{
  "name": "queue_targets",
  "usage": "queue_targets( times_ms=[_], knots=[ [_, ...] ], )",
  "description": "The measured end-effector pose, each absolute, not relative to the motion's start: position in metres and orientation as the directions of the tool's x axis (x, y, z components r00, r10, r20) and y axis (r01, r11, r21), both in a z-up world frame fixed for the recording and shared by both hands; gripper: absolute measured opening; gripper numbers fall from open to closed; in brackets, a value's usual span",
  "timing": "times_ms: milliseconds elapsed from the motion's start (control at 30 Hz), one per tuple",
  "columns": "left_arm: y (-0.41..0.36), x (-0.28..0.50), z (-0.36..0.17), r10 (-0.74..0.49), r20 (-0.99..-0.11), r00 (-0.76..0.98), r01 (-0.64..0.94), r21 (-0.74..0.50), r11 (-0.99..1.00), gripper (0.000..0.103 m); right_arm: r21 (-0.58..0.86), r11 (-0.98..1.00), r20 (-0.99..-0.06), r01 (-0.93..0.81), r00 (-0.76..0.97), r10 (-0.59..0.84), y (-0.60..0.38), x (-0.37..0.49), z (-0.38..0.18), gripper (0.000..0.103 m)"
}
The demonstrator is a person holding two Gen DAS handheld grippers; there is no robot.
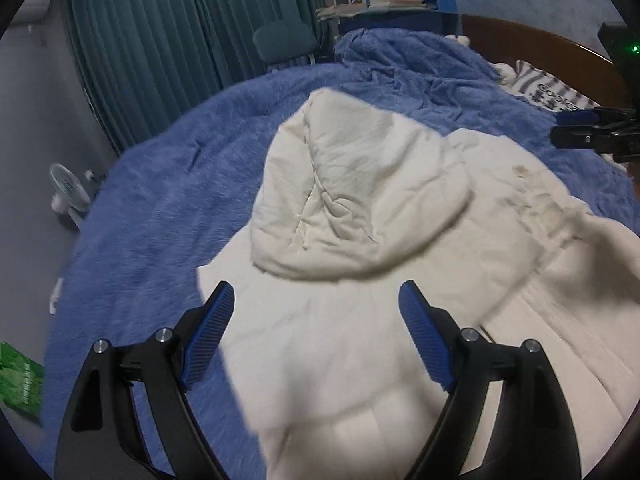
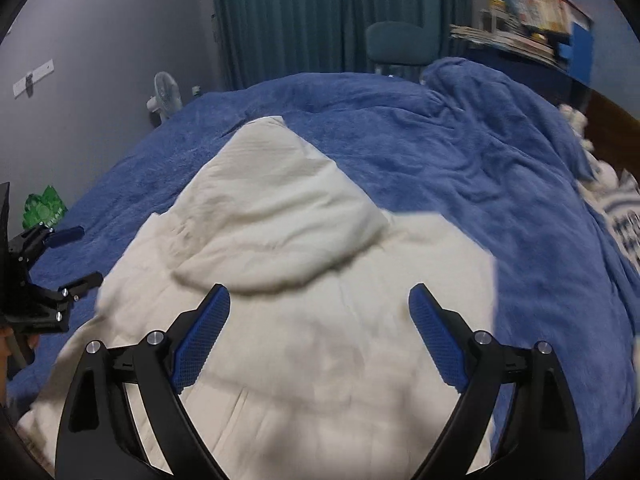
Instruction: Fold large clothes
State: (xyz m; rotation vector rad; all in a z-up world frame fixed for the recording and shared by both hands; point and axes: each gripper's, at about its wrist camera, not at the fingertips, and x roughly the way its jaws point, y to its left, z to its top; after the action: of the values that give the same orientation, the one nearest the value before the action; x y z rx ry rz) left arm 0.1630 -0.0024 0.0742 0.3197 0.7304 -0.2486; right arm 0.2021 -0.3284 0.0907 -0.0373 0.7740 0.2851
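Note:
A large cream-white hooded jacket (image 1: 360,300) lies spread on a blue bed cover (image 1: 160,220), with its hood (image 1: 352,184) flat and pointing away from me. It also shows in the right wrist view (image 2: 320,320), hood (image 2: 272,216) towards the far left. My left gripper (image 1: 316,300) is open and empty, hovering over the jacket's left part just below the hood. My right gripper (image 2: 320,300) is open and empty, hovering over the jacket's right part below the hood. Each gripper shows at the edge of the other's view, the left one (image 2: 76,256) and the right one (image 1: 576,128).
Bunched blue bedding (image 1: 400,56) and a striped cloth (image 1: 548,88) lie by the wooden headboard (image 1: 540,44). Teal curtains (image 1: 160,40), a chair (image 1: 284,40), a small fan (image 1: 68,192), a cluttered blue shelf (image 1: 400,4) and a green bag (image 1: 20,380) surround the bed.

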Motion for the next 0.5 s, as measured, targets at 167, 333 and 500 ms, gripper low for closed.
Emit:
queue_targets(
  times_ms=[167,333,500],
  knots=[
    [0.001,0.104,0.109,-0.132,-0.672,0.729,0.332,0.178,0.926,0.08,0.037,0.974,-0.684,-0.223,0.706,0.187,-0.345,0.122,0.111,0.088],
    [0.009,0.054,0.122,-0.179,-0.668,0.722,0.32,0.093,0.943,0.083,0.058,0.987,-0.656,-0.149,0.74,0.15,-0.365,0.044,0.113,0.09],
    [0.018,0.005,0.112,-0.169,-0.692,0.702,0.282,0.052,0.958,0.083,0.129,0.99,-0.686,-0.049,0.717,0.125,-0.393,-0.004,0.083,0.09]
  ],
)
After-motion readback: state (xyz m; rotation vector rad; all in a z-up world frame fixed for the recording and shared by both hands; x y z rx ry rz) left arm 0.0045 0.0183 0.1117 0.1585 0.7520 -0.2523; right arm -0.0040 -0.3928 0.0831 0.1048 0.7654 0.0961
